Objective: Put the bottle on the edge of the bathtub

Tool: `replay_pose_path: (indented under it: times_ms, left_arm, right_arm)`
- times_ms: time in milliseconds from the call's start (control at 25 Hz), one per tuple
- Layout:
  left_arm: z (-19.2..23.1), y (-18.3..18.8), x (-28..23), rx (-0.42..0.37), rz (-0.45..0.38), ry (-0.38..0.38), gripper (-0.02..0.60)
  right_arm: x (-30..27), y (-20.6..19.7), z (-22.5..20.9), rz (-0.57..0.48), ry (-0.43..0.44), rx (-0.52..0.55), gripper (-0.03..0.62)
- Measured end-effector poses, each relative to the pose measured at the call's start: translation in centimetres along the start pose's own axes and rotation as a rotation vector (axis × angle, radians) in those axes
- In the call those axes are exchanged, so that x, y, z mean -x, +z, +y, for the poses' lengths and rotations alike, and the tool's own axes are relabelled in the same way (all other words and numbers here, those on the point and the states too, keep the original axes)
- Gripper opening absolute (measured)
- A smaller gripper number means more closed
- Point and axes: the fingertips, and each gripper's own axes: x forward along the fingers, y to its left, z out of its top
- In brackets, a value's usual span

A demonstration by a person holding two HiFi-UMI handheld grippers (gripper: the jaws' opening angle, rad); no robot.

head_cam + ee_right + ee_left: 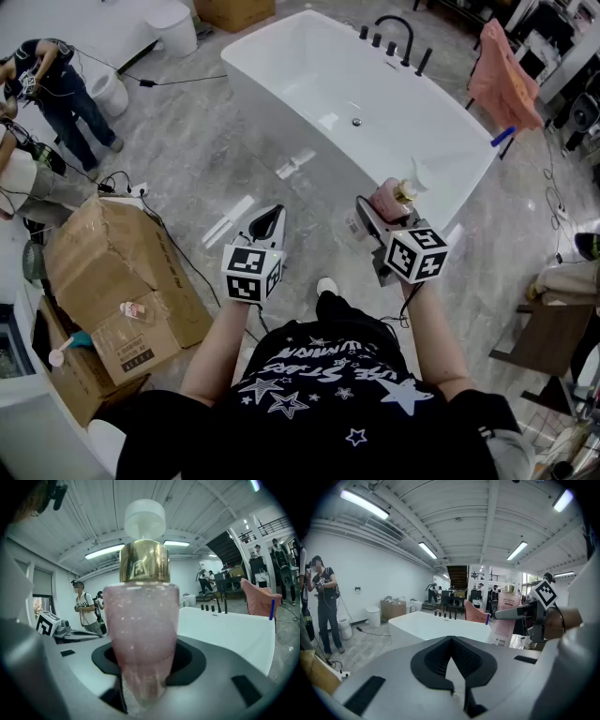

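Right gripper view fills with the bottle (143, 620): a clear pink body speckled with glitter, tapering toward its base, with a shiny gold collar and a rounded white cap. The right tongs (143, 684) are clamped on its lower body, with the black ribbed pads pressing on both sides, so the bottle stands upright in the grip. Beyond it on the right lies the white bathtub (225, 630).

Head view alone gives the layout. The bottle (389, 199) is held in the air by the right tongs (380, 220), just beside the near end of the smooth, glossy, rectangular bathtub (246, 58) and not resting on its rim. A black curved tap (398, 33) stands at the far end, a pink towel (502, 80) hangs at far right, and creased cardboard boxes (112, 272) sit at left on the grey marbled floor (187, 159).

Left gripper view shows the bottle (506, 616) side-on, with print on its pink face. The left tongs (451, 641) are closed together and empty, grey shells around black ribbed pads.
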Motion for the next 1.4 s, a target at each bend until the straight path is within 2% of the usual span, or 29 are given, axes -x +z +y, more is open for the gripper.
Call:
replay_pose_path:
  times_ms: [200,400,640,1000,1240,1400]
  left_arm:
    - [-1.0,1.1,-3.0,0.026,-0.005,0.005,0.014]
    - [-1.8,2.6,-6.7,-0.037,0.001,-0.003,0.015]
    - [0.3,3.7,-10.4,-0.039,0.005,0.069,0.015]
    - [7.2,4.0,-14.5,0.017,0.030,0.131,0.015]
    - [15.4,4.8,-20.8,0.033,0.046,0.090,0.015]
    - [21.7,6.1,-25.9,-0.002,0.072,0.034,0.015]
  right_arm:
    - [-1.3,0.2,-2.9,0.017,0.003,-0.008,0.219]
    - [-3.4,0.9,-6.1,0.016,0.026,-0.031,0.219]
    - [-6.0,2.9,-10.6,0.020,0.045,0.011,0.221]
    - [-12.7,3.8,-13.7,0.049,0.038,-0.034,0.222]
    - [-20.5,4.9,-15.2,0.061,-0.012,-0.045,0.222]
    - [-26.9,6.9,-16.5,0.028,-0.084,-0.072,0.221]
